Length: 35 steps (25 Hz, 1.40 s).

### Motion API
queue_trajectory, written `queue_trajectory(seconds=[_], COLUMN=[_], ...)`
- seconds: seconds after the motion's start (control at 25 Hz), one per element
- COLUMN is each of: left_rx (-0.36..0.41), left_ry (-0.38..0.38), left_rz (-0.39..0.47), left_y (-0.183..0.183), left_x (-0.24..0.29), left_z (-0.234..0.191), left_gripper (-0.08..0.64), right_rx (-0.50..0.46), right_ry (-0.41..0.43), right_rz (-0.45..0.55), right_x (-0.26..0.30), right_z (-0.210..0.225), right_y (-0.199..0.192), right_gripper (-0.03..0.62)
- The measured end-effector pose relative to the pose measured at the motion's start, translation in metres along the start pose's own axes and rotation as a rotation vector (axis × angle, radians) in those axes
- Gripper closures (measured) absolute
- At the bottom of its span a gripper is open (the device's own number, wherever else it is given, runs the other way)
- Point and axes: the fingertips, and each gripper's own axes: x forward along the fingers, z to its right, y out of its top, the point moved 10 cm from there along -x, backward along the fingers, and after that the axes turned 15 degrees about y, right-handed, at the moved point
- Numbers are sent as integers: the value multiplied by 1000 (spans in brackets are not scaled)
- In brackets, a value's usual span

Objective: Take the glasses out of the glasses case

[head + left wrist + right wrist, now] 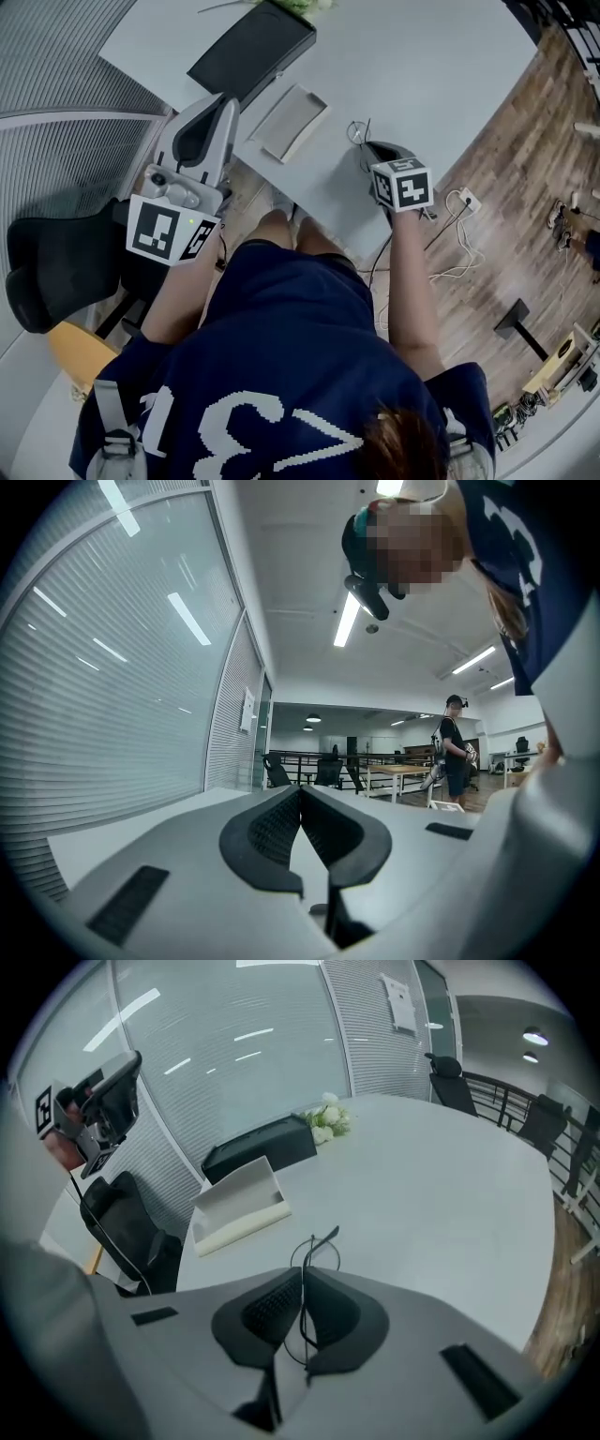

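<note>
**Glasses out of the case, pinched in the right hand-held gripper**

The right hand-held gripper (302, 1274) has its jaws clamped on the thin wire glasses (328, 1235), and one lens ring pokes out past the tips (the frame is barely a thread here). They're over the near side of the white desk (422, 66), apart from the open pale glasses case (291, 122). The left hand-held gripper (300, 794) is off the desk's edge, jaws together on nothing. A black box (251, 52) lies just beyond the case.

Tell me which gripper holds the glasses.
The right gripper: its jaws are shut on the wire-framed glasses. The left gripper is also shut, but nothing stands between its jaws.
</note>
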Motion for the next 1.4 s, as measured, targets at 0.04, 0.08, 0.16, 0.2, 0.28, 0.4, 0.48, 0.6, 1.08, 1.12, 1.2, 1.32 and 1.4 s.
queue_trajectory(seconds=[0.04, 0.08, 0.16, 0.2, 0.28, 0.4, 0.48, 0.6, 1.08, 1.12, 1.2, 1.32, 1.4], left_rx=[2, 3, 7, 9, 13, 19, 24, 29, 36, 36, 37, 39, 39], left_ry=[-2, -5, -12, -16, -24, -31, -34, -36, -23, -22, -21, -19, -18], left_rz=[7, 16, 35, 45, 69, 107, 132, 164, 195, 195, 196, 199, 201], left_y=[2, 5, 11, 14, 22, 35, 43, 55, 73, 73, 73, 74, 76], left_x=[0, 1, 1, 2, 3, 6, 8, 7, -3, -4, -6, -9, -11], left_z=[0, 1, 3, 5, 7, 8, 9, 9, 6, 6, 5, 3, 2], left_gripper=[546, 546, 546, 546, 545, 546, 546, 545, 546, 546, 546, 546, 546], right_rx=[-9, -17, -35, -50, -101, -199, -230, -250, -337, -334, -331, -339, -344], right_ry=[-8, -16, -32, -41, -64, -95, -76, -38, -60, -59, -58, -56, -54], right_rz=[18, 41, 105, 149, 260, 438, 558, 726, 923, 926, 932, 939, 946], right_x=[-6, -14, -34, -46, -73, -113, -137, -167, -208, -208, -206, -207, -210], right_z=[-1, -2, -6, -8, -18, -39, -54, -75, -115, -115, -116, -121, -126], right_y=[5, 11, 25, 34, 54, 85, 102, 117, 129, 128, 127, 127, 128], right_gripper=[563, 563, 561, 561, 563, 565, 565, 568, 569, 569, 569, 569, 569])
